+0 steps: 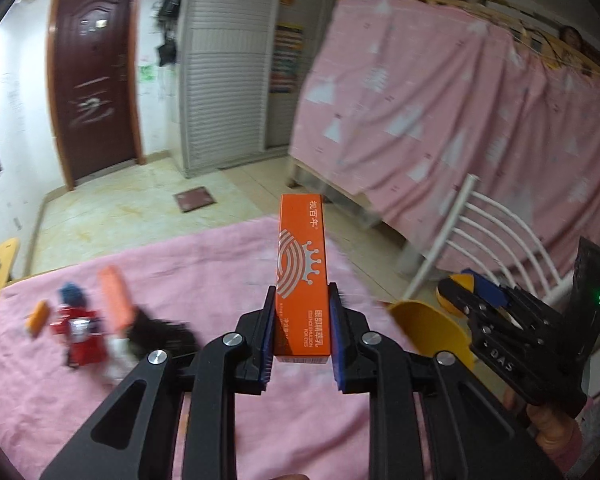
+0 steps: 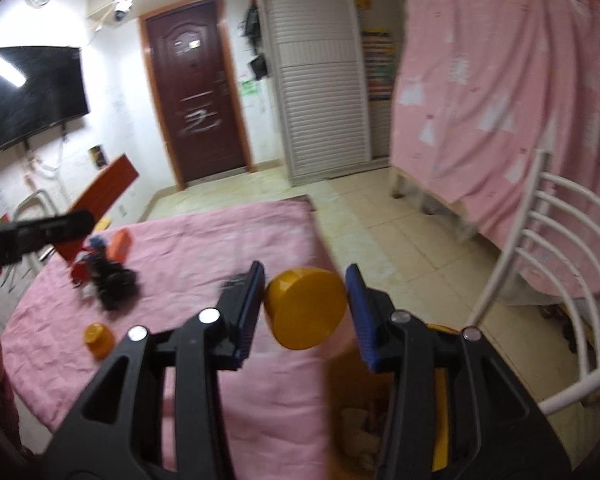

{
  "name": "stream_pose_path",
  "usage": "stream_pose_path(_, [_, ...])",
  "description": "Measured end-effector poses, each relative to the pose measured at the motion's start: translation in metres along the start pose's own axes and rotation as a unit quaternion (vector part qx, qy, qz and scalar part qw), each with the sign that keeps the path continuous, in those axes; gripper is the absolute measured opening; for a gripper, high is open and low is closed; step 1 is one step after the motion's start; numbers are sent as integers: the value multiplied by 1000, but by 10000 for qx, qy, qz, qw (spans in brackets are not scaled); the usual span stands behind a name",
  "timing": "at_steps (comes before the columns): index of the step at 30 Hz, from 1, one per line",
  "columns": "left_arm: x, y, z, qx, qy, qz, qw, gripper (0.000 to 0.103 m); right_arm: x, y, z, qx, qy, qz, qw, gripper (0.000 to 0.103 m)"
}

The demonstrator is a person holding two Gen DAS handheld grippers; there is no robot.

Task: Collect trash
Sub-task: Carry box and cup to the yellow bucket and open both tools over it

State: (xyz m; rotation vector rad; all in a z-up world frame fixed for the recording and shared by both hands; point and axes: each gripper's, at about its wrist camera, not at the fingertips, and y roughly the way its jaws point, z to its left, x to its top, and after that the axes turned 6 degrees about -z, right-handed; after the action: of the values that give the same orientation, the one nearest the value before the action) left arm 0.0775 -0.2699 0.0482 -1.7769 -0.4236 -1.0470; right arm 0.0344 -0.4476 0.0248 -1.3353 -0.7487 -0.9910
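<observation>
Orange carton (image 1: 303, 276) clamped upright in the left gripper (image 1: 303, 334); yellow round lid (image 2: 305, 307) between the right gripper (image 2: 306, 314) blue pads.

Left jaws pinch the carton's lower half, its top pointing to 12 o'clock above the pink-covered worktop (image 1: 204, 264). Right jaws stand apart: the lid touches the left pad (image 2: 250, 312), and whether the right pad meets it cannot be told. Right gripper hangs over a yellow bin (image 2: 440, 396) at 5 o'clock, its contents blurred and half hidden by the gripper. Small clutter at 9 o'clock on the worktop, red toy (image 1: 80, 332), orange pieces (image 1: 116, 304), is motion-smeared. White chair (image 2: 540, 276) at 3 o'clock, cut off.
</observation>
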Motion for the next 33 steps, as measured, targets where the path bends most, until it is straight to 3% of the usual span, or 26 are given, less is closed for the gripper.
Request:
stream_pose_path(10, [-17,65,-77,-704,38,823,9941,16,1,-10,-67,-324,664,-92,9972,40])
stream_pose_path(15, [-19,83,-109,-1041,137,1044,9890,16,2,-20,-91,-364,979,-221,9943,40])
stream_pose_path(18, [-23,84,-126,-1042,225,1055,9887,16,-1,-20,-101,-374,1088,-180,9932,41])
stream_pose_path(20, [-21,82,-128,-983,269,1003,9897,16,-2,-19,-107,-360,1168,-174,9924,55])
stream_pose_path(26, [-14,73,-114,-804,160,904,9925,19,0,-16,-106,-240,1219,-171,9921,57])
stream_pose_path(29, [-9,64,-101,-783,48,852,9933,33,2,-18,-95,-160,1149,-202,9930,57])
stream_pose_path(31, [-7,57,-93,-734,11,786,9942,55,3,-18,-88,-104,1087,-224,9938,61])
stream_pose_path(33, [-4,45,-79,-662,-49,649,9957,63,5,-17,-78,-7,1005,-244,9946,64])
